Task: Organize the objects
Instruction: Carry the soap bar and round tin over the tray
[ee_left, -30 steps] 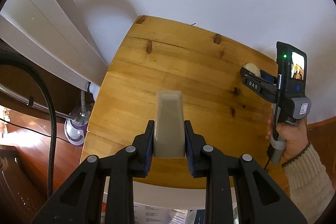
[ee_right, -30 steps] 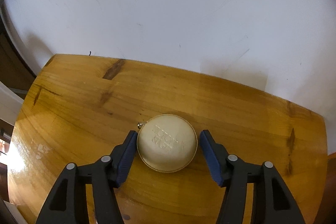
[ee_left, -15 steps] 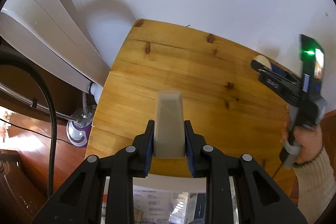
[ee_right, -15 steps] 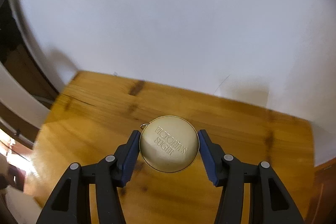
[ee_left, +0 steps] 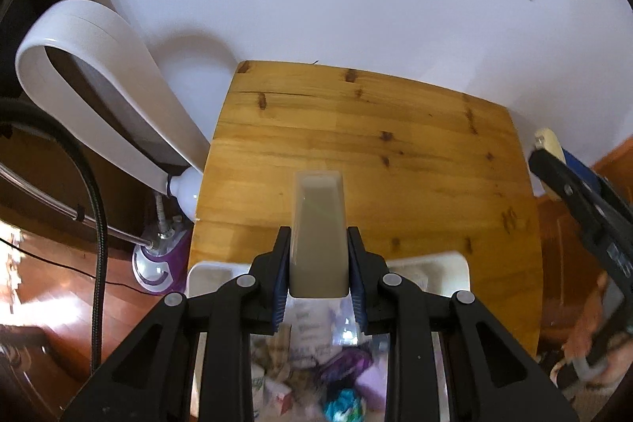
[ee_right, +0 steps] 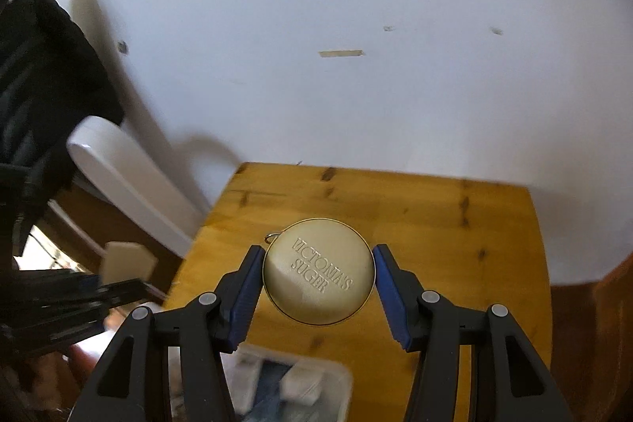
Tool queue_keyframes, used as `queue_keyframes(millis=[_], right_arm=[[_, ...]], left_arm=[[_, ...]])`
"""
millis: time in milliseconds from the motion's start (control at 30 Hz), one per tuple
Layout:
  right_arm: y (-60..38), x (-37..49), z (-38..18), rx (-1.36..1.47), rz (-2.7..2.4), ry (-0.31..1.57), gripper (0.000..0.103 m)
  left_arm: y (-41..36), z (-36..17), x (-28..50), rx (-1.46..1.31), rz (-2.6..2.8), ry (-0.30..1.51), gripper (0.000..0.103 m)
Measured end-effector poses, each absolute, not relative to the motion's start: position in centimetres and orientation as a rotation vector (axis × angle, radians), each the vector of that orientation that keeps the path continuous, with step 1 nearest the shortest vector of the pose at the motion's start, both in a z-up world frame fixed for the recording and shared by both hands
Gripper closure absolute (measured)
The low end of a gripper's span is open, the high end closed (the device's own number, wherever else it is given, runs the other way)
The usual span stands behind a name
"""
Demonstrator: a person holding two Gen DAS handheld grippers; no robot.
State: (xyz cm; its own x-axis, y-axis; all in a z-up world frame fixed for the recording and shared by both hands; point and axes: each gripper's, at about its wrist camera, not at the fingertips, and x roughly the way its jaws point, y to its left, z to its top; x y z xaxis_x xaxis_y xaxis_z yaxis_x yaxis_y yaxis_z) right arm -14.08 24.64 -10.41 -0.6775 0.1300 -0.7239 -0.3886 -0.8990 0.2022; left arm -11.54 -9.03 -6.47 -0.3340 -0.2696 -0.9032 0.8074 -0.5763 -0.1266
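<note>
1. Two loads in the air above a wooden counter [ee_left: 376, 153]: the left hand-held gripper [ee_left: 319, 263] is clamped on a tall greyish-beige cap-shaped piece [ee_left: 319, 224], its blue pads tight against both sides.
2. The right hand-held gripper [ee_right: 318, 279] pinches a round gold tin [ee_right: 318, 271] embossed "VICTORIA'S SUGER", a small wire ring at its upper left edge; the tin hangs clear of the counter, over its near half.
3. A white plastic bin [ee_left: 455, 260] sits at the counter's near edge, directly below the left gripper and just down-left of the right.
4. The bin holds a jumble of packets, a purple item and something teal; contents are blurred and hard to name.
5. Likely next is dropping both pieces in: each should come low over the bin's opening before its jaws ease apart, one at a time so the grippers don't collide.
</note>
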Motion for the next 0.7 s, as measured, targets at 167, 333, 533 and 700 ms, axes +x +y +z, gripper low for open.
queue_keyframes(millis=[167,333,533,700], right_arm=[[20.2,-10.2,-9.1,-1.059,2.585,0.558,0.047],[15.8,-7.5,-9.3,-1.074,2.563,0.582,0.047],[11.4,-5.7,-10.6,-1.153,2.537,0.579,0.047],[9.2,-4.8,-11.3,-1.188,2.509,0.551,0.047]], left_arm=[[-6.9,-5.4,-8.6,1.183,-2.026,0.722,0.075],[-4.8,-5.6,-6.0,1.199,-2.062,0.678,0.075],[-2.5,-6.8,-3.9,1.24,-2.08,0.649,0.075],[-1.3,-8.0,-3.1,1.275,-2.076,0.65,0.075]])
